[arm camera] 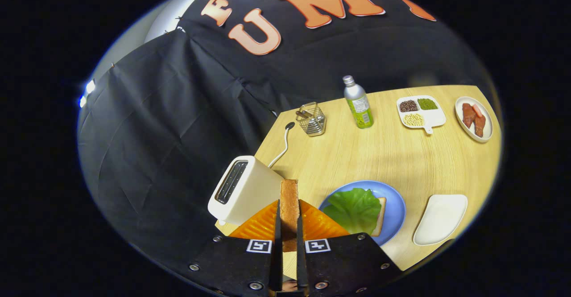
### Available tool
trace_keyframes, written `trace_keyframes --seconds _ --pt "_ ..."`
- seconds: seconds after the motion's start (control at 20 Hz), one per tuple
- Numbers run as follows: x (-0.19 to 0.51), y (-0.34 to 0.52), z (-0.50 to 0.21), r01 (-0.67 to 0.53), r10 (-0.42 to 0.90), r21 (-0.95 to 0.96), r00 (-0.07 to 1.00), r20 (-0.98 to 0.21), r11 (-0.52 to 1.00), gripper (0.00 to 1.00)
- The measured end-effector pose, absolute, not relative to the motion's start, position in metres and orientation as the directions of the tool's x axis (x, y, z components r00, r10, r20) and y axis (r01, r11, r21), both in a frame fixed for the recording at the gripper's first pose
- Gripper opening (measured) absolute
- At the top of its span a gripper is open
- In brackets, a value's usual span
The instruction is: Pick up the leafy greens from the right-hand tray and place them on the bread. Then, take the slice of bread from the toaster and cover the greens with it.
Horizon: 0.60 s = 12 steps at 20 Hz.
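My claw grips a bread slice upright by its flat faces, clear of the toaster, ready to cover the greens on the blue plate.

Lower end of bread slice sitting hidden between gripper fingers, both pressing on it. Lettuce covering most of bread on blue plate, only crust edge peeking out. Gripper body hiding plate's near rim. Stuff in wire basket and grains in divided dish looking too small to tell.
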State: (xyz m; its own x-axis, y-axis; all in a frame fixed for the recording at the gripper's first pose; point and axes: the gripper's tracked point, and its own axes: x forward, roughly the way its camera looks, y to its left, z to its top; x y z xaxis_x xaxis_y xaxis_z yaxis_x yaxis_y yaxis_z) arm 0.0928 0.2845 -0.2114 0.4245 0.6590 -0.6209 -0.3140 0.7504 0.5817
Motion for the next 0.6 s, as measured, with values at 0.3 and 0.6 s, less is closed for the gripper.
trace_keyframes --seconds 0.3,0.6 --pt "0.092 0.259 -0.256 -0.222 0.66 0.631 0.399 -0.637 0.743 0.13" --pt "0.104 0.252 -0.281 -0.144 0.71 0.724 0.394 -0.583 0.675 0.13"
